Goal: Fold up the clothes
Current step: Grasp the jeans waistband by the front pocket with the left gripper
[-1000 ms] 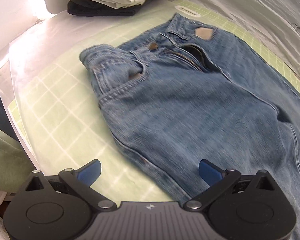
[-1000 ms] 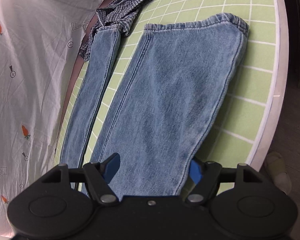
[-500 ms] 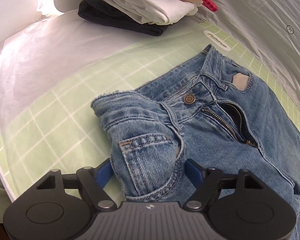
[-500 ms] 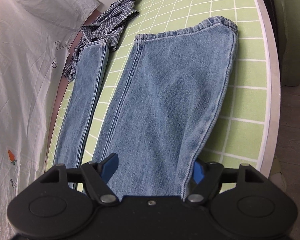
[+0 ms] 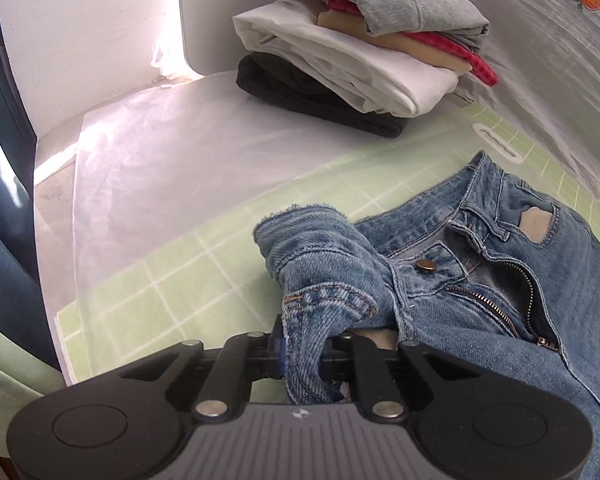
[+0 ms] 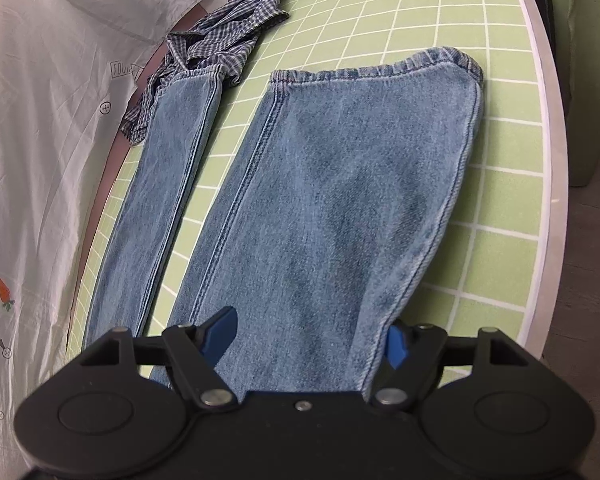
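**Two claws on the jeans, first fold about to start**

Left claw (image 5: pixel 304 354) has just been closing and now pinches the jeans (image 5: pixel 480 320) at the waistband corner on the green tabletop (image 5: pixel 140 292). Right claw (image 6: pixel 312 340) stands wide, straddling one leg (image 6: pixel 332 216) without pressing. Next, probably: close right, then lift both together.

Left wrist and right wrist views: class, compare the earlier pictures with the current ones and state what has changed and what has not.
The left gripper has travelled up the jeans to the waistband corner by the front pocket, and its jaws have just been closing, now pinching that denim. The right gripper keeps its jaws open astride the wider trouser leg. The jeans stay flat on the green mat.
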`<state>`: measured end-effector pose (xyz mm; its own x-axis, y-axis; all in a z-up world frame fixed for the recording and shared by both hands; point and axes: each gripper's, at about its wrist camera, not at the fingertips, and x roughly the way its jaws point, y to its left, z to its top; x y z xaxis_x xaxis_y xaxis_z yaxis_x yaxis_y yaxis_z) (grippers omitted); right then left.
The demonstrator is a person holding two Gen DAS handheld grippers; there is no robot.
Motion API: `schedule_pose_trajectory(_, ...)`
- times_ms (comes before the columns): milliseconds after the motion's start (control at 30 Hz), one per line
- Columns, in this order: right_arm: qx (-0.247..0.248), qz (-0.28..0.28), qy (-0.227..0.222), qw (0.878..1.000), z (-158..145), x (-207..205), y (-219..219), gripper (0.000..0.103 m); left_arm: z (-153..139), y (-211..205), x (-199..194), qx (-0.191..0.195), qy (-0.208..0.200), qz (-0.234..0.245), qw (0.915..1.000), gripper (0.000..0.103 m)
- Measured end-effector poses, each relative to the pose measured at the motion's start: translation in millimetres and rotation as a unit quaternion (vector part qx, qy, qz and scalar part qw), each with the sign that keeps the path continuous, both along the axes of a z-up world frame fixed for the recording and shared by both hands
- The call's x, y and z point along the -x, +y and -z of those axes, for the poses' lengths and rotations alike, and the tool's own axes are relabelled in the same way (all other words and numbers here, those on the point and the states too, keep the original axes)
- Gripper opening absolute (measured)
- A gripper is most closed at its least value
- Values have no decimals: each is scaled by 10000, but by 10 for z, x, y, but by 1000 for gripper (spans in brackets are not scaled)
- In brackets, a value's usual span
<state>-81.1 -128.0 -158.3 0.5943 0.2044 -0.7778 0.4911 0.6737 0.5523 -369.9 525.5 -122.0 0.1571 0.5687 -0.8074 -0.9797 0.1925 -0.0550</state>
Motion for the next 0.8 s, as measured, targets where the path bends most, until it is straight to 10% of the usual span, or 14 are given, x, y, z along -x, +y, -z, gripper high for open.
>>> schedule_pose_trajectory(800,661,-86,233,9975,-43,109,201,51,-103,289,559,-179,79,-748,9970,14)
